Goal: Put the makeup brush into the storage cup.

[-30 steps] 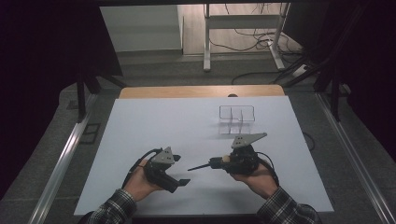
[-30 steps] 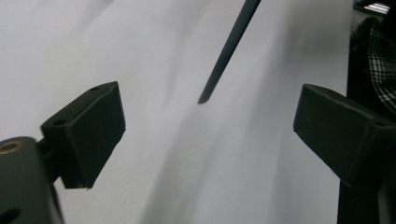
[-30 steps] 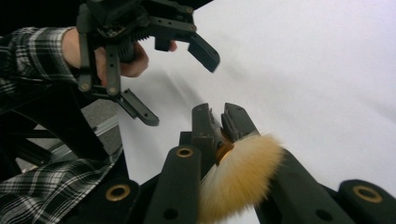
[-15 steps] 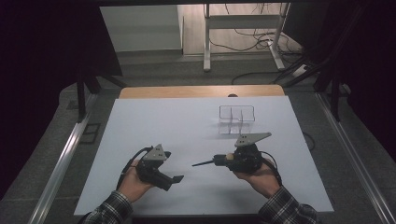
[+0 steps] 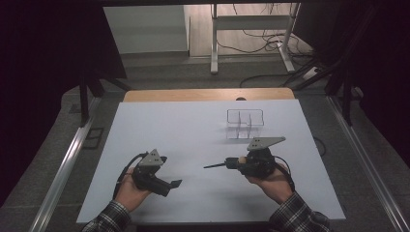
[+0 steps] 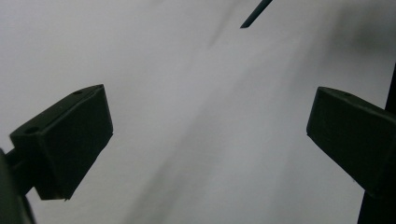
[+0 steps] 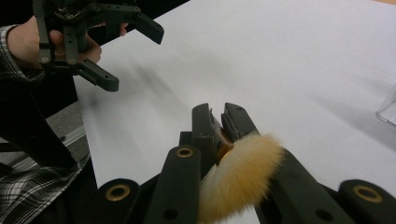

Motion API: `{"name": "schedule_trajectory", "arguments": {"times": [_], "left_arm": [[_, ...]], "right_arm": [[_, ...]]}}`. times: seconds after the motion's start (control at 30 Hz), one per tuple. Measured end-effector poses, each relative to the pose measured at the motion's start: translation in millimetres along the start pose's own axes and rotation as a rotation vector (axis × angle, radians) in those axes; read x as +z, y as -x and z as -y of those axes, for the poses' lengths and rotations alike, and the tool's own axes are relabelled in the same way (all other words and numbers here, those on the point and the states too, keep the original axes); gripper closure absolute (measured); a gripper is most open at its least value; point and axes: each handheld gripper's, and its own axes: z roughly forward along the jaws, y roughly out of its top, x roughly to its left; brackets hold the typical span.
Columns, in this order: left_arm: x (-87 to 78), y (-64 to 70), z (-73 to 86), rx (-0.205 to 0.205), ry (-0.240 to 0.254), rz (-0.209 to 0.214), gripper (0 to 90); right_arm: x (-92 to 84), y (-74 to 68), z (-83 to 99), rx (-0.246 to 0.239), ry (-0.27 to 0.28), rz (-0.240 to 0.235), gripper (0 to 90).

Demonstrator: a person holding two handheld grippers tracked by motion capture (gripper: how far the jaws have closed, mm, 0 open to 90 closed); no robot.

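The right gripper [image 5: 231, 164] is clamped on a makeup brush [image 5: 220, 165] whose thin handle points level toward the left gripper [image 5: 170, 186], which is wide open, empty, just beside the handle tip.

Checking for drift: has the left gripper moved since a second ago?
Yes. The left gripper slid leftward across the white sheet, away from the clear organizer.

From my seat the white table [image 5: 193, 140] is evenly lit while everything around it sinks into black. The brush [image 7: 243, 175] bristles are soft and out of focus, and streaky blur smears my left gripper view.
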Motion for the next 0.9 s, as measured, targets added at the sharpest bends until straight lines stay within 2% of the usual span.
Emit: {"name": "schedule_trajectory", "arguments": {"times": [0.5,0.9], "left_arm": [[-9.5,-5.0,9.6,-0.049,-0.007,-0.034,0.0],[-21.1,-9.2,19.2,-0.059,-0.014,-0.074,0.0]], "right_arm": [[-6.4,4.7,0.3,-0.003,0.013,0.042,83.8],[-13.7,9.2,-0.8,0.014,0.036,0.078,83.8]]}}
